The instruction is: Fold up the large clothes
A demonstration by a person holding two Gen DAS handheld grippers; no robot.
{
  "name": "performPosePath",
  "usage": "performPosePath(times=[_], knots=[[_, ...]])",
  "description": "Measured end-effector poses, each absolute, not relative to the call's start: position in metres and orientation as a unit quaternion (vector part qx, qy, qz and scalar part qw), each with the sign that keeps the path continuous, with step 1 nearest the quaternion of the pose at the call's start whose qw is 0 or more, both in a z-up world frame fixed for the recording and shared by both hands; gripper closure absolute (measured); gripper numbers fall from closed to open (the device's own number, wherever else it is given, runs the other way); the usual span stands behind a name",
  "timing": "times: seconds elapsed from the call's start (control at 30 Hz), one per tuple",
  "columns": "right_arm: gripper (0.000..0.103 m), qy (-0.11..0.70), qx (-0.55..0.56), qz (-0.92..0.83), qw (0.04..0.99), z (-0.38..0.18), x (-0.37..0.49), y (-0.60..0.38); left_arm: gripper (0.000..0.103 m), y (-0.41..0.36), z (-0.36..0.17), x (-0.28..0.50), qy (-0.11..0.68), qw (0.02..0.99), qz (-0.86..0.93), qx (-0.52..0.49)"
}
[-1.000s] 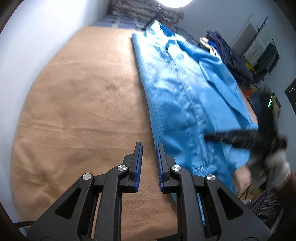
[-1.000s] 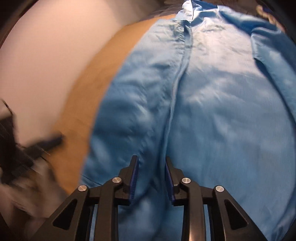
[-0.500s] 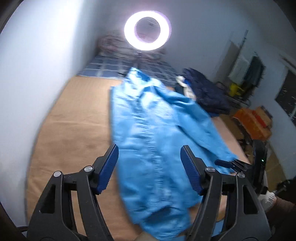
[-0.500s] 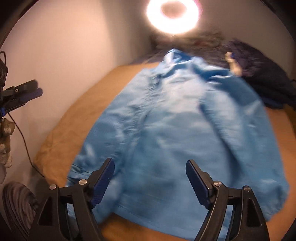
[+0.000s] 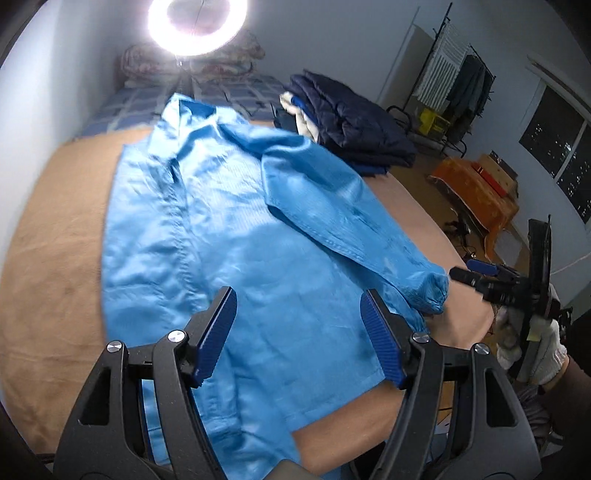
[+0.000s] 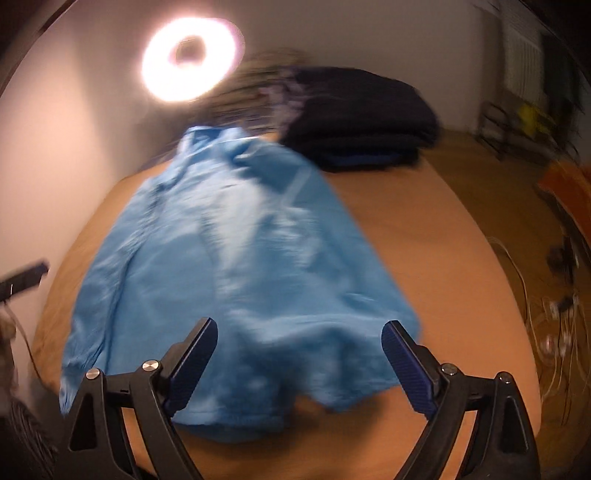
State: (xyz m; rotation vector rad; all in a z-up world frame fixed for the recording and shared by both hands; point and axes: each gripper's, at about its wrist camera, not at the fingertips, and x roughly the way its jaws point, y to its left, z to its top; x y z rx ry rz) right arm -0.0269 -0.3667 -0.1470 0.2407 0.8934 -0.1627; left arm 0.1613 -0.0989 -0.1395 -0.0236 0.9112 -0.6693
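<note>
A large light-blue jacket point(image 5: 236, 236) lies spread front-up on a tan bed cover point(image 5: 55, 236), collar toward the far end, one sleeve point(image 5: 351, 221) folded across its right side. It also shows, blurred, in the right wrist view point(image 6: 229, 251). My left gripper point(image 5: 299, 332) is open and empty above the jacket's lower hem. My right gripper point(image 6: 299, 354) is open and empty above the hem from the other side; it also appears at the right edge of the left wrist view point(image 5: 491, 280), near the sleeve cuff.
A stack of dark folded clothes point(image 5: 354, 125) sits at the far right of the bed. A ring light point(image 5: 195, 22) shines at the far end. An orange-covered box point(image 5: 476, 188) and a clothes rack point(image 5: 454, 85) stand beyond the bed's right edge.
Both grippers went from shut to wide open and pulled back and up from the jacket. The jacket now lies flat, fully in view.
</note>
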Motion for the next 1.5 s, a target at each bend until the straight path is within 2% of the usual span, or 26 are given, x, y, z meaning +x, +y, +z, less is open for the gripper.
performPosePath(times=[0.17, 0.3, 0.37, 0.57, 0.63, 0.67, 0.77, 0.87, 1.03, 1.23, 1.5], knots=[[0.023, 0.438, 0.224, -0.135, 0.860, -0.179, -0.033, -0.440, 0.032, -0.109, -0.155, 0.175, 0.454, 0.835, -0.312, -0.010], [0.026, 0.437, 0.315, -0.158, 0.828, -0.209, -0.046, -0.484, 0.032, -0.099, -0.152, 0.192, 0.455, 0.838, -0.298, -0.045], [0.035, 0.437, 0.348, -0.156, 0.815, -0.223, -0.049, -0.499, 0.032, -0.091, -0.150, 0.197, 0.457, 0.838, -0.288, -0.073], [0.038, 0.450, 0.354, -0.104, 0.813, -0.232, -0.036, -0.493, 0.032, -0.077, -0.144, 0.196, 0.458, 0.838, -0.283, -0.090], [0.068, 0.459, 0.350, -0.098, 0.811, -0.232, -0.031, -0.488, 0.032, -0.074, -0.140, 0.190, 0.447, 0.841, -0.292, -0.091], [0.088, 0.462, 0.355, -0.087, 0.808, -0.232, -0.029, -0.484, 0.032, -0.072, -0.140, 0.186, 0.436, 0.848, -0.291, -0.082], [0.101, 0.449, 0.333, -0.092, 0.824, -0.216, -0.029, -0.472, 0.032, -0.063, -0.152, 0.182, 0.425, 0.861, -0.272, -0.061], [0.103, 0.432, 0.284, -0.111, 0.849, -0.189, -0.030, -0.458, 0.032, -0.048, -0.170, 0.194, 0.460, 0.840, -0.267, -0.108], [0.103, 0.395, 0.205, -0.112, 0.889, -0.146, -0.028, -0.419, 0.032, -0.030, -0.163, 0.203, 0.433, 0.863, -0.238, -0.106], [0.103, 0.361, 0.080, -0.062, 0.927, -0.106, -0.029, -0.347, 0.032, -0.007, -0.167, 0.212, 0.438, 0.856, -0.229, -0.154], [0.103, 0.364, -0.032, 0.073, 0.928, -0.109, -0.021, -0.231, 0.032, 0.010, -0.170, 0.219, 0.439, 0.849, -0.216, -0.198]])
